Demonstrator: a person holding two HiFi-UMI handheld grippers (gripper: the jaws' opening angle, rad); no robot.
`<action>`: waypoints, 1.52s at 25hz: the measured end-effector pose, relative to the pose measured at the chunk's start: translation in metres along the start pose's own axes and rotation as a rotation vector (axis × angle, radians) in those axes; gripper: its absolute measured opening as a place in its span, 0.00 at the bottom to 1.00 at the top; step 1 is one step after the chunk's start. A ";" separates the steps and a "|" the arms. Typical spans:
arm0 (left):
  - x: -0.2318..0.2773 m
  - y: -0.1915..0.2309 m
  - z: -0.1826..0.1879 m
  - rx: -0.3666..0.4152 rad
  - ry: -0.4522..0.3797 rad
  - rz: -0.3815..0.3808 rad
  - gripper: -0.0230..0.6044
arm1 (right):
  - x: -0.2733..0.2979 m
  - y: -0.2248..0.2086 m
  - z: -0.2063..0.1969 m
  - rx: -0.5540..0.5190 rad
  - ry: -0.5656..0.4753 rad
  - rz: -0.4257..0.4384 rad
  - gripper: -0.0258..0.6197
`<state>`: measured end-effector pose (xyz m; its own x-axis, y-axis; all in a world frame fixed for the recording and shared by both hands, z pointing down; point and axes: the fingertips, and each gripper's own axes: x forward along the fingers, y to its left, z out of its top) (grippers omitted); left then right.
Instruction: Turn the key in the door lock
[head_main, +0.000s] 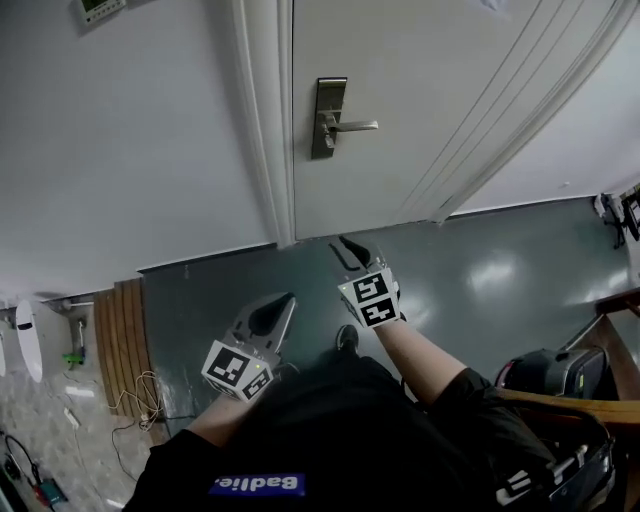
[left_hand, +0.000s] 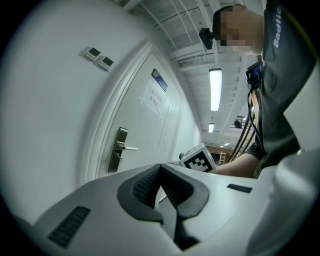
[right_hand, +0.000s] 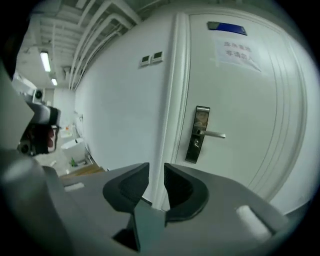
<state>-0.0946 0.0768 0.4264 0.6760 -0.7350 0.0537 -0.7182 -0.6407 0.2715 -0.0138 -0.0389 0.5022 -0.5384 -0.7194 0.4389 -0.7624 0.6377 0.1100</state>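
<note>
White word "Badlie." on a blue patch (head_main: 257, 485) on the person's black shirt (head_main: 330, 430), same word running along the shirt in the left gripper view, paper notice (right_hand: 241, 52) on the door (right_hand: 240, 100), red print too small to read, blue plate (right_hand: 227, 28) above it illegible

Bright ceiling tube lights (left_hand: 215, 89), glare on floor (head_main: 500, 275), fisheye-warped edges.

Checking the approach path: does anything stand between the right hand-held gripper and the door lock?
Nothing visible does: the right hand-held gripper, open and empty, looks towards the lock across open space.
</note>
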 end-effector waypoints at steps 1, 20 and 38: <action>-0.004 -0.005 -0.001 -0.004 -0.002 -0.021 0.03 | -0.010 0.008 -0.001 0.050 -0.012 0.007 0.18; 0.021 -0.098 0.018 0.057 -0.014 -0.120 0.02 | -0.167 0.048 0.025 0.280 -0.329 0.248 0.04; 0.017 -0.136 0.007 0.097 0.008 -0.127 0.03 | -0.185 0.059 0.012 0.216 -0.327 0.307 0.04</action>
<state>0.0133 0.1503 0.3836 0.7634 -0.6451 0.0327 -0.6391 -0.7471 0.1826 0.0364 0.1283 0.4167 -0.8078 -0.5780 0.1155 -0.5893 0.7869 -0.1833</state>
